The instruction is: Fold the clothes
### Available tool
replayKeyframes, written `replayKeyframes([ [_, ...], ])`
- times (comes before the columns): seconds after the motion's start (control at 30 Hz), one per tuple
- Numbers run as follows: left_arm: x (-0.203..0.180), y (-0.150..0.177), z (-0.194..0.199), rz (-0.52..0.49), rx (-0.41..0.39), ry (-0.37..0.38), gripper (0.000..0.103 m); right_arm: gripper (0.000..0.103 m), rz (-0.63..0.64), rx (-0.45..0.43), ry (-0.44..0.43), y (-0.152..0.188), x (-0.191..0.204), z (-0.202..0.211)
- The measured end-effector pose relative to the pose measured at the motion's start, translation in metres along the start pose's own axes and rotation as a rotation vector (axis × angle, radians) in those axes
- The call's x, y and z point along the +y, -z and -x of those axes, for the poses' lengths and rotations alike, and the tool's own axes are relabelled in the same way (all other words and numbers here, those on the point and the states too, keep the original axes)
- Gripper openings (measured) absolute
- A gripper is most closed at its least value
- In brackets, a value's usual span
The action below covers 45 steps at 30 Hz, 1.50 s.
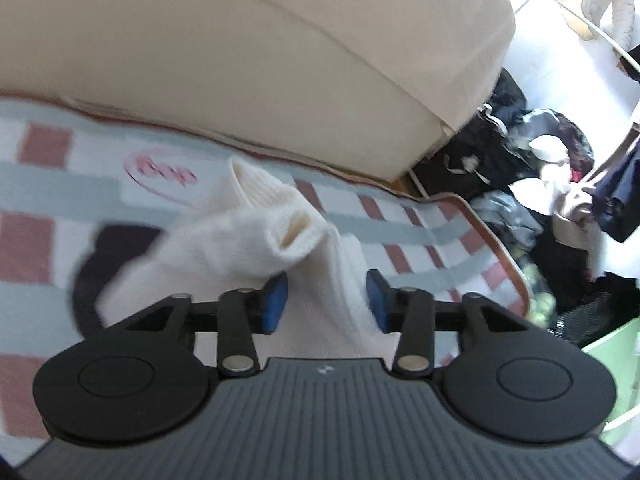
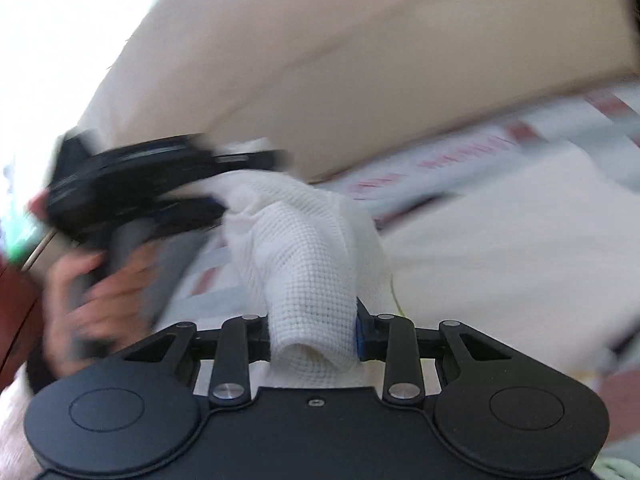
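Checked bedding (image 1: 408,240) in white, grey and dull red squares covers the surface, with a big beige cushion (image 1: 248,60) along its far edge and a heap of dark and pale clothes (image 1: 532,184) on the floor past the corner. One cream-white knitted garment (image 1: 224,248) lies on the bedding, bunched and partly lifted; its weave shows as a small waffle grid, and two ribbed cuff openings face the left wrist camera. Both views are blurred by motion. The left gripper (image 1: 327,300) has its jaws standing apart, the two blue pads (image 1: 276,304) separated by a clear gap, and a fold of the garment runs through that gap; whether the pads touch the cloth cannot be told. The right gripper (image 2: 314,336) is clamped on a rolled-up fold of the same garment (image 2: 312,280), the cloth filling the space between its fingers, with one blue pad (image 2: 360,336) visible pressed against the knit and the other hidden by it. In the right wrist view, a person's hand (image 2: 100,280) holds the handle of the left gripper (image 2: 224,208), which sits at the far end of the garment.
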<state>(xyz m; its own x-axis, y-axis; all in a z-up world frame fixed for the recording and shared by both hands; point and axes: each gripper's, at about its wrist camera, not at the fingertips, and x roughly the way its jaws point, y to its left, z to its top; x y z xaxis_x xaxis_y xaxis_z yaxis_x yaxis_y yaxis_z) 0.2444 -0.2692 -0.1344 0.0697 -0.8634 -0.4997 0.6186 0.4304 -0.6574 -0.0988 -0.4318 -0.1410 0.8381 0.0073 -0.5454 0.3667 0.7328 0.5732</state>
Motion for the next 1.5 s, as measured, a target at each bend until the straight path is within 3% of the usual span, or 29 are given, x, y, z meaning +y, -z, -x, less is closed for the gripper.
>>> replayKeyframes([
  [0.1, 0.009, 0.015, -0.004, 0.005, 0.021, 0.013, 0.049, 0.037, -0.175, 0.074, 0.057, 0.004, -0.052, -0.016],
  [0.27, 0.041, 0.042, -0.022, 0.009, 0.163, -0.16, 0.048, 0.037, -0.377, 0.121, -0.035, 0.007, -0.086, -0.023],
  [0.37, 0.038, 0.049, -0.013, -0.031, 0.166, -0.17, 0.048, 0.038, -0.368, 0.143, -0.047, 0.003, -0.076, -0.027],
  [0.53, 0.014, 0.047, -0.008, -0.142, 0.135, -0.211, 0.05, 0.038, -0.475, 0.144, -0.158, 0.0, -0.059, -0.035],
  [0.63, 0.024, 0.04, 0.005, -0.086, 0.087, -0.226, 0.05, 0.038, -0.421, 0.176, -0.193, -0.004, -0.023, -0.046],
  [0.73, 0.041, 0.034, 0.026, -0.006, 0.026, -0.223, 0.05, 0.038, -0.358, 0.227, -0.286, -0.014, 0.022, -0.062],
  [0.8, 0.058, 0.028, 0.041, 0.073, 0.01, -0.174, 0.05, 0.037, -0.35, 0.253, -0.379, -0.019, 0.047, -0.066],
  [0.87, 0.073, 0.027, 0.05, 0.155, -0.008, -0.121, 0.05, 0.037, -0.385, 0.217, -0.44, -0.02, 0.055, -0.06],
  [0.93, 0.082, 0.029, 0.051, 0.184, -0.026, -0.127, 0.05, 0.037, -0.384, 0.172, -0.367, -0.014, 0.044, -0.052],
  [1.03, 0.085, 0.038, 0.027, 0.134, 0.022, -0.199, 0.05, 0.036, -0.385, 0.151, -0.115, 0.005, 0.005, -0.043],
  [1.13, 0.084, 0.047, -0.001, 0.089, 0.058, -0.216, 0.049, 0.036, -0.409, 0.143, 0.016, 0.025, -0.025, -0.041],
  [1.27, 0.063, 0.044, -0.012, -0.043, 0.004, -0.284, 0.05, 0.036, -0.345, 0.134, 0.026, 0.024, -0.017, -0.043],
  [1.33, 0.058, 0.042, -0.014, -0.092, -0.014, -0.28, 0.05, 0.036, -0.259, 0.131, 0.015, 0.019, -0.004, -0.043],
  [1.43, 0.06, 0.041, -0.013, -0.085, -0.03, -0.282, 0.05, 0.036, -0.177, 0.086, -0.012, 0.001, 0.009, -0.043],
  [1.5, 0.061, 0.042, -0.012, -0.094, -0.072, -0.346, 0.05, 0.036, -0.142, 0.082, 0.039, -0.002, 0.007, -0.04],
])
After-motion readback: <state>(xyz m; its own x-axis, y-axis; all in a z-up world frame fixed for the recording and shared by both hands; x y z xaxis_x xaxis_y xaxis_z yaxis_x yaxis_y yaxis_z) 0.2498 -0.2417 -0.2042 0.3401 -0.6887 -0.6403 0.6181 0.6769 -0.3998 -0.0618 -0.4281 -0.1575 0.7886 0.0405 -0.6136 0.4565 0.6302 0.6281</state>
